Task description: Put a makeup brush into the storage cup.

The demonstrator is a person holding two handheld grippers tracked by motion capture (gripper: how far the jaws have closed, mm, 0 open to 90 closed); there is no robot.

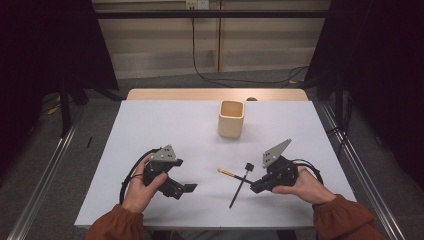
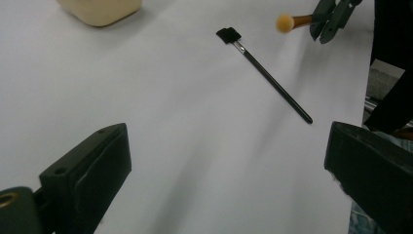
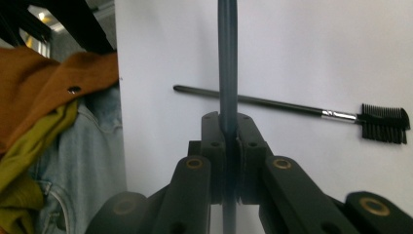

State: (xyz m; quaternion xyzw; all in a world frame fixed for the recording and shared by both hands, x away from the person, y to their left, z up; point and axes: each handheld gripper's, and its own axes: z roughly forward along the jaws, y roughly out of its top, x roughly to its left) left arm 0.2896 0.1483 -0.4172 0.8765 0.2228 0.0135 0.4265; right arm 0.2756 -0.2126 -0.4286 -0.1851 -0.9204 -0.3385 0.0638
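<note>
A thin orange-tipped stick [image 1: 227, 173] is clamped in the right gripper [image 1: 256, 186], its axis pointing left; the beige square cup [image 1: 231, 119] lies far behind. The left gripper [image 1: 186, 189] is held wide, empty.

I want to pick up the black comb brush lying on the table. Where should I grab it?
Grab the comb brush at the middle of its long thin handle, coming straight down from above. It lies flat on the white table, so the fingers should close across the handle, clear of the comb head and the right gripper beside it.
</note>
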